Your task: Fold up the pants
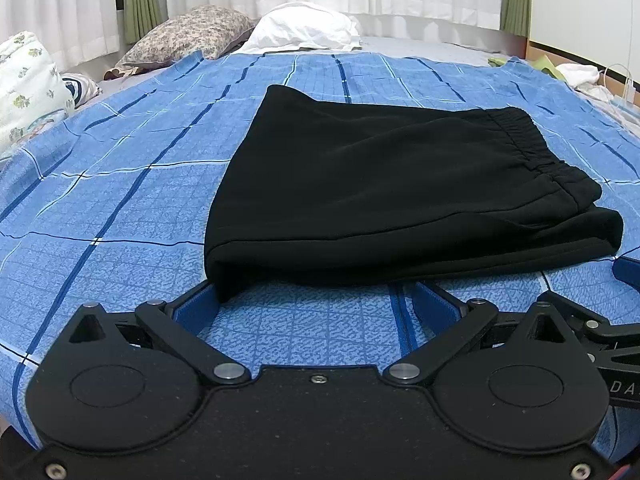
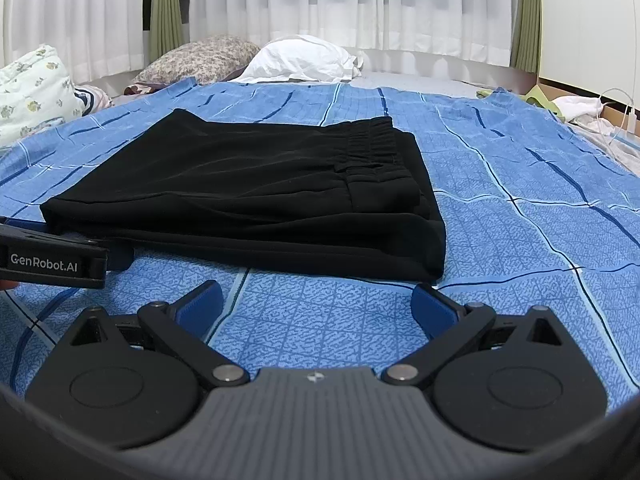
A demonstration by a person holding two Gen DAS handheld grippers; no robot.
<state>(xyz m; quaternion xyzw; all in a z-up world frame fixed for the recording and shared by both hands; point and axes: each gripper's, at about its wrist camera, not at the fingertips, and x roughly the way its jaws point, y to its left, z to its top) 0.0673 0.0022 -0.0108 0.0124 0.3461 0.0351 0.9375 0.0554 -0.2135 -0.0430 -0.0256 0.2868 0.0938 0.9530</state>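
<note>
From the left wrist camera, the pants (image 1: 400,188) lie folded into a compact black stack on the blue checked bedspread (image 1: 120,200), toward the near side of the bed, with the elastic waistband (image 1: 532,140) at the right end and a rounded fold at the left. The left gripper (image 1: 316,304) sits low just in front of the stack, its blue-padded fingers (image 1: 196,312) spread wide and released, holding nothing. The near left corner of the pants droops down between the fingers, close to the left pad. Part of the other gripper shows at the right edge.

From the right wrist camera, the same stack lies left of centre, waistband at its right end on top of the layers. The right gripper (image 2: 316,300) is also spread open and empty, its fingers (image 2: 436,312) resting just short of the near right corner of the pants. The left gripper's body, marked with a logo, lies at the left edge beside the stack. A floral pillow (image 2: 196,60) and a white pillow (image 2: 304,60) sit far back by the curtains.

The fold looks nearly or fully done. The main risk is that an open finger catches the drooping corner or the loose near edge when pulled away, dragging the top layers and undoing the stack. The soft bedspread could also bunch and shift the pile.
</note>
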